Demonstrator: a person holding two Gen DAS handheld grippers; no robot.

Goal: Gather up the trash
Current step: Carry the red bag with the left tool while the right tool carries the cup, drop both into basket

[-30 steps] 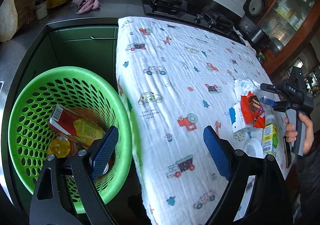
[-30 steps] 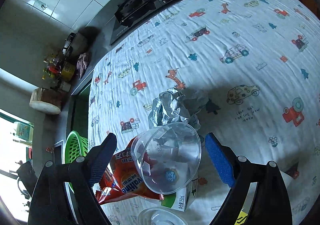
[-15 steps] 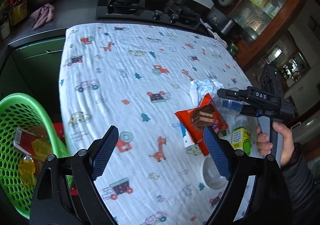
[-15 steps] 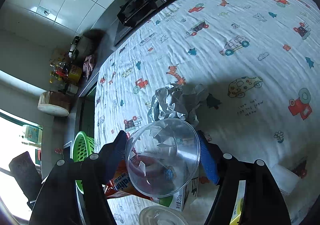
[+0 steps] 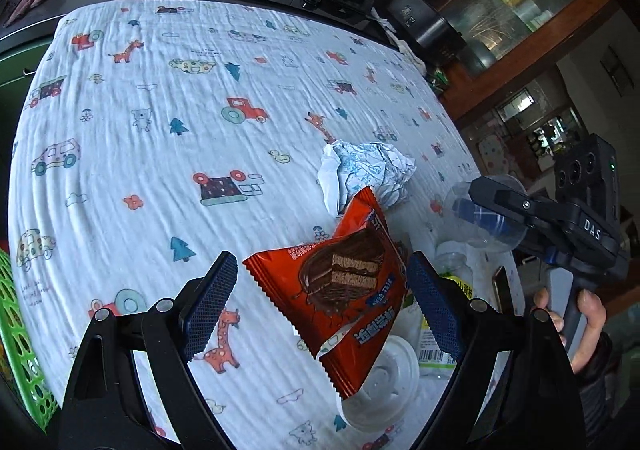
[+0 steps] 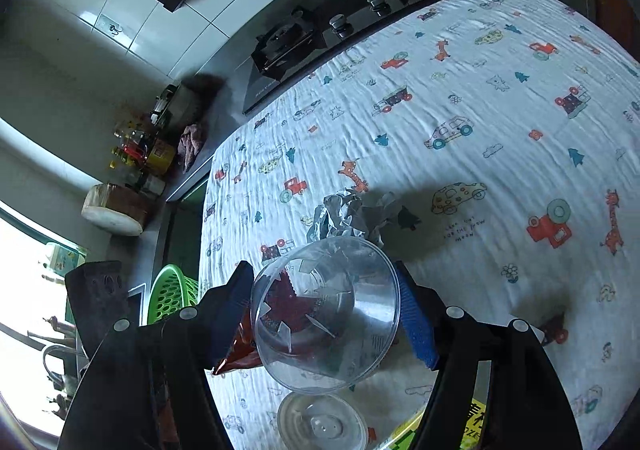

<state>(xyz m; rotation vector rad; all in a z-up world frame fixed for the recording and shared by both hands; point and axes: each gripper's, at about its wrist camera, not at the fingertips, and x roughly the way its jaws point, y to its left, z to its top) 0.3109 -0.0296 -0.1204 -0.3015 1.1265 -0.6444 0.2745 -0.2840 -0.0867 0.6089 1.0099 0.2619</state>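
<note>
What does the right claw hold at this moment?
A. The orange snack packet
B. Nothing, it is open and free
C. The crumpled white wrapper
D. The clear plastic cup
D: in the right wrist view, the right claw has its blue pads pressed on both sides of the clear plastic cup, while the orange snack packet lies between the open left claw's pads.

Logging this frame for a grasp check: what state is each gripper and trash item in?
left gripper: open, astride the wrapper
right gripper: shut on clear plastic cup
clear plastic cup: gripped
red snack wrapper: sealed, ungripped
crumpled paper: lying on tablecloth
white lid: lying flat
</note>
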